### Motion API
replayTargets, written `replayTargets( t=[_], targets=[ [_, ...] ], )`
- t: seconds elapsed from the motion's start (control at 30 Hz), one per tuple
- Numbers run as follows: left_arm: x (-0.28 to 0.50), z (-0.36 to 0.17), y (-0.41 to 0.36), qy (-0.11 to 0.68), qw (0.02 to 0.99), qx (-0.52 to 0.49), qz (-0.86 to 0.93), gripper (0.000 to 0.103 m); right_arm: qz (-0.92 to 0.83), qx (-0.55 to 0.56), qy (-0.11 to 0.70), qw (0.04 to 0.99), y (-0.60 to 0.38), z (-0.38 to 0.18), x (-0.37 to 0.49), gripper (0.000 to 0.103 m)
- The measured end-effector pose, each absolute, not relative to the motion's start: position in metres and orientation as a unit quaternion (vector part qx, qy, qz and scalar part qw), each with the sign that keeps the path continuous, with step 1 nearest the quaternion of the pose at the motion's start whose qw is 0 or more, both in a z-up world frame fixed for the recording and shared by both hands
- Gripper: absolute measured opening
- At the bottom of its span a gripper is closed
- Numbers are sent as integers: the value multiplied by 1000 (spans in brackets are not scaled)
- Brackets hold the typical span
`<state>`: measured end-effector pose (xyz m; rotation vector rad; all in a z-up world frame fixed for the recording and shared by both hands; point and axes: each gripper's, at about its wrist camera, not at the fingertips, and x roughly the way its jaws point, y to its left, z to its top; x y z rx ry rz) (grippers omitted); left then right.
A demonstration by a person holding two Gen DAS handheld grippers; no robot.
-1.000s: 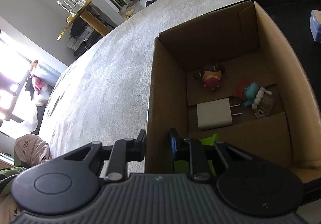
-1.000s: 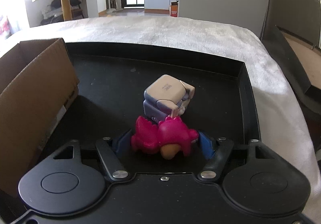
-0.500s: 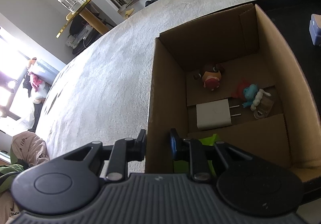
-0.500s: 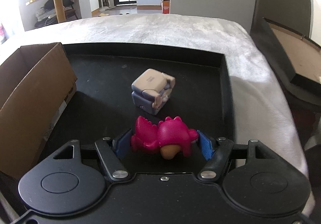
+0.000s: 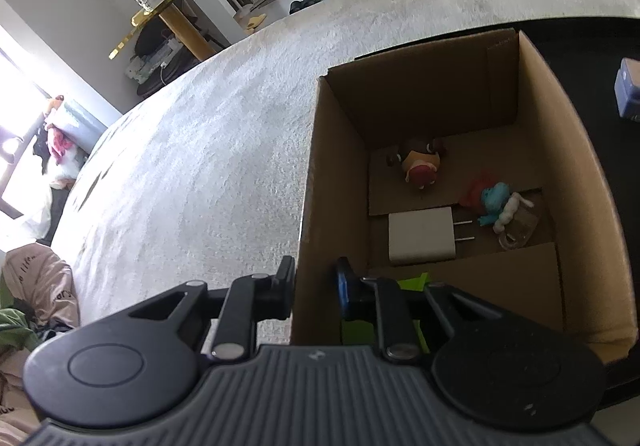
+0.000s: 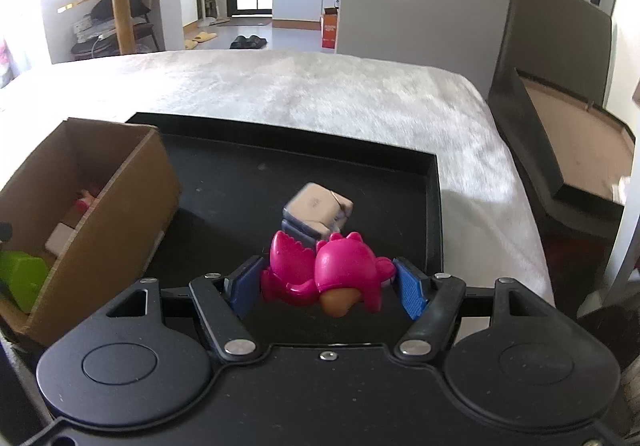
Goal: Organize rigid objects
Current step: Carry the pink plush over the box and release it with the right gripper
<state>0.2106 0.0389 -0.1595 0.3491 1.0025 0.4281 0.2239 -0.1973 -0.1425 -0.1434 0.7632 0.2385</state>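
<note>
Through your left wrist camera, your left gripper [image 5: 314, 280] pinches the box [image 5: 332, 174] wall, one finger outside, one inside. Inside the box lie a white charger [image 5: 422, 240], two small figures [image 5: 420, 166] and a green block [image 5: 414, 280].

From the right wrist view, your right gripper [image 6: 326, 280] clamps the pink toy [image 6: 324, 274] between its blue pads [image 6: 408, 288], above the black tray [image 6: 434, 206]. A grey cube [image 6: 318, 212] sits on the tray just beyond the toy; the box stands left.
</note>
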Motion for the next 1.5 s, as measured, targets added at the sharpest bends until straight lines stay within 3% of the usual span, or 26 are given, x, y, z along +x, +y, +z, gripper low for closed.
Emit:
replayTargets(
  t=[1.5],
  targets=[
    [194,-147,93,448,880,-21,155,14,178,-161,337,910,-62,-79,233,68]
  ],
)
